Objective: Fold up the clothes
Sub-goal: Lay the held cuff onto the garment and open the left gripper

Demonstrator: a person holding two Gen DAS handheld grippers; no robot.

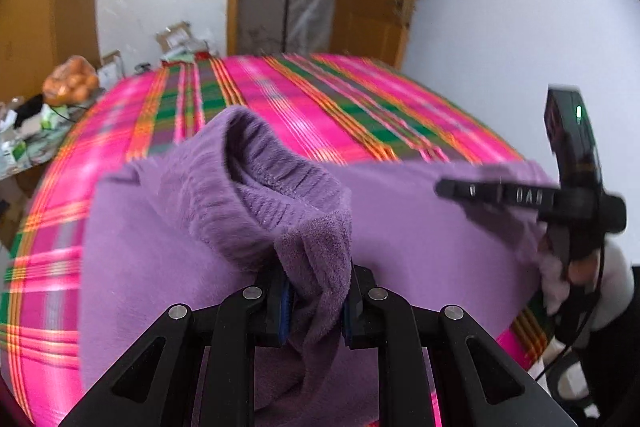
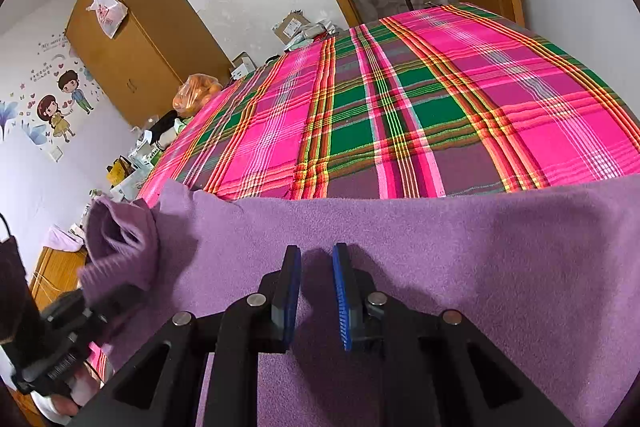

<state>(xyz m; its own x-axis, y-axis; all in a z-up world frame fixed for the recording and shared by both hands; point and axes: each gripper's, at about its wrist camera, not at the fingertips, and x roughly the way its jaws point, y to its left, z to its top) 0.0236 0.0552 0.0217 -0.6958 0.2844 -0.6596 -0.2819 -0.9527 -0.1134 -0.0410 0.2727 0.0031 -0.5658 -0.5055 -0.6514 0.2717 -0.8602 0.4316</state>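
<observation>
Purple fleece garment: spread on the plaid bed
Left gripper: fingers clamped on ribbed cuff; carry it across evenly
Right gripper: fingers narrowly parted, empty, over the fleece; pin it flat

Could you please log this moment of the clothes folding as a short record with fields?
surface: bed with pink and green plaid sheet
garment: purple fleece garment, spread across the near part of the bed
left gripper: jaws shut on a bunched ribbed cuff of the garment, lifted off the sheet
right gripper: jaws open, above the flat fleece, gripping nothing
background: wooden wardrobe, cluttered side table
fold state: not yet folded
</observation>
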